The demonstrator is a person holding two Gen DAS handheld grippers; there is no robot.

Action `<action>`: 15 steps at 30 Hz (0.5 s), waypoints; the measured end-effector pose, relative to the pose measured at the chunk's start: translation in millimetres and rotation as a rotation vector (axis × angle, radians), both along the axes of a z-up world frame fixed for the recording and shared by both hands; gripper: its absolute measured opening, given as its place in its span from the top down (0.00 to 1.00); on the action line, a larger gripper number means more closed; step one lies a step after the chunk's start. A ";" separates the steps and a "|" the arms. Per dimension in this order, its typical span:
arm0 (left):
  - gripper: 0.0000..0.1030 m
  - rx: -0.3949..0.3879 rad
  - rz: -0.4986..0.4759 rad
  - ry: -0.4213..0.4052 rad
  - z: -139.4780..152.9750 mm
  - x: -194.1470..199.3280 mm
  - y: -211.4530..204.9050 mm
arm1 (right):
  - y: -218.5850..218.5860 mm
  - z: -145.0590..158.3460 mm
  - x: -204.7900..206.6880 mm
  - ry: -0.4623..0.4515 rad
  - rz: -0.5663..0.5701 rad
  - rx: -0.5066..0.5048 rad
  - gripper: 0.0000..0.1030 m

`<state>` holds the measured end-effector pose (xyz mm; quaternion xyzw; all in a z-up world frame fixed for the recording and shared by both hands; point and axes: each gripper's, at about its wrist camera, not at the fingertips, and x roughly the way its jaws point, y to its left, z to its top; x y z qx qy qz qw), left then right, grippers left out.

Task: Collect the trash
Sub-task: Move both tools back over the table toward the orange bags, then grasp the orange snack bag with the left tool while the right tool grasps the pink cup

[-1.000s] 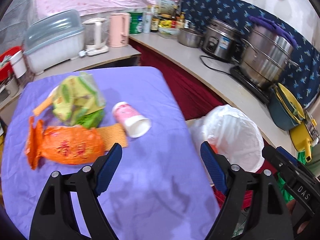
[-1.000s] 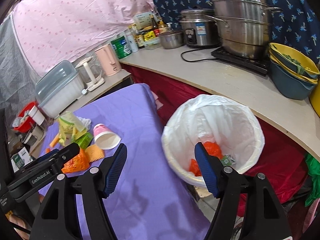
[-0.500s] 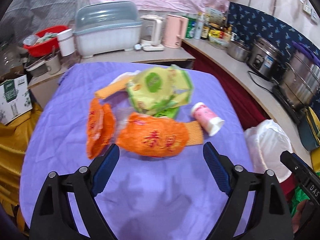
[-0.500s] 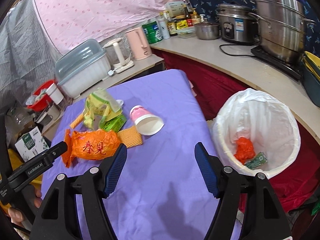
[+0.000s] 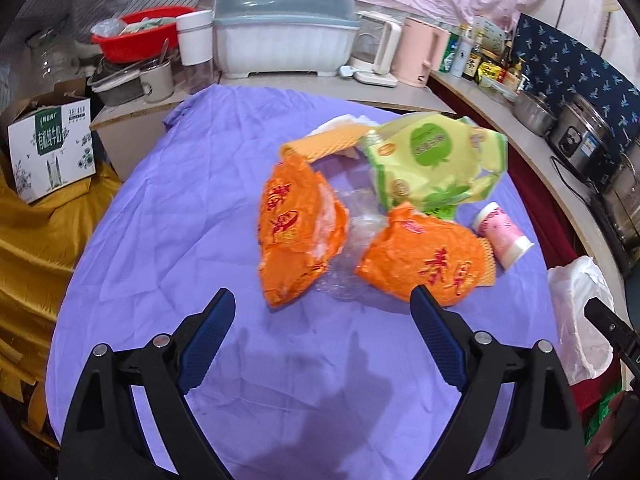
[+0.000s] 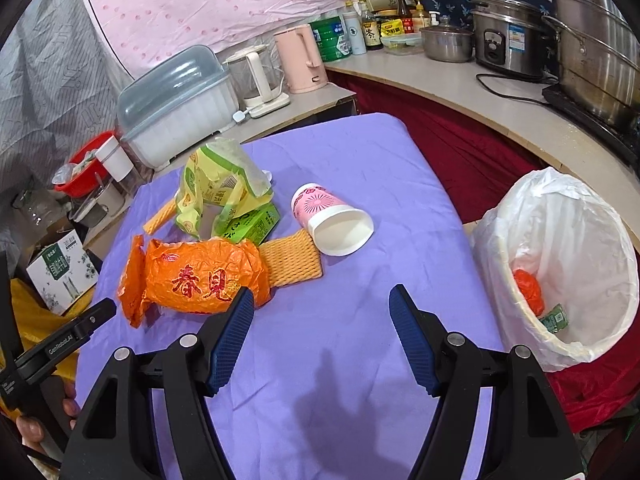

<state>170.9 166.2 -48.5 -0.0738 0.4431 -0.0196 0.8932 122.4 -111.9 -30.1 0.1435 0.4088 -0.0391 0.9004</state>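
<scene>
On the purple-clothed table (image 5: 192,208) lies a pile of trash: an orange printed bag (image 5: 424,260) (image 6: 200,276), a torn orange wrapper (image 5: 296,232), a yellow-green bag (image 5: 436,160) (image 6: 216,184), a pink paper cup (image 5: 502,236) (image 6: 332,216) on its side, a yellow foam net (image 6: 292,256) and a green carton (image 6: 256,224). My left gripper (image 5: 322,296) hovers just short of the orange wrapper, its jaws opening with nothing between them. My right gripper (image 6: 320,292) stands open over bare cloth, below the foam net and cup.
A bin with a white liner (image 6: 560,264) (image 5: 576,300) stands off the table's right edge, with orange and green scraps inside. Behind the table a counter holds a dish box (image 5: 284,32), kettles, bottles and pots (image 6: 592,52). A cardboard box (image 5: 48,140) sits at the left.
Both grippers swung left, away from the bin and toward the trash pile, and sank a little. The left jaws have spread wider. The right jaws kept the same gap.
</scene>
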 end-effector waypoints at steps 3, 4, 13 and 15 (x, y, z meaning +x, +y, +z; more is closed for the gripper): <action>0.17 -0.009 0.021 0.017 -9.1 7.6 10.9 | 4.0 -8.5 11.0 0.014 0.004 0.002 0.34; 0.17 -0.009 0.027 0.022 -11.9 10.2 13.0 | 4.8 -11.1 14.2 0.018 0.004 0.003 0.34; 0.18 0.009 0.008 0.053 -40.0 30.4 16.5 | 7.5 -31.1 49.6 0.045 0.006 0.020 0.35; 0.27 0.003 0.001 0.057 -42.5 32.8 17.6 | 8.2 -34.3 57.3 0.047 0.010 0.018 0.36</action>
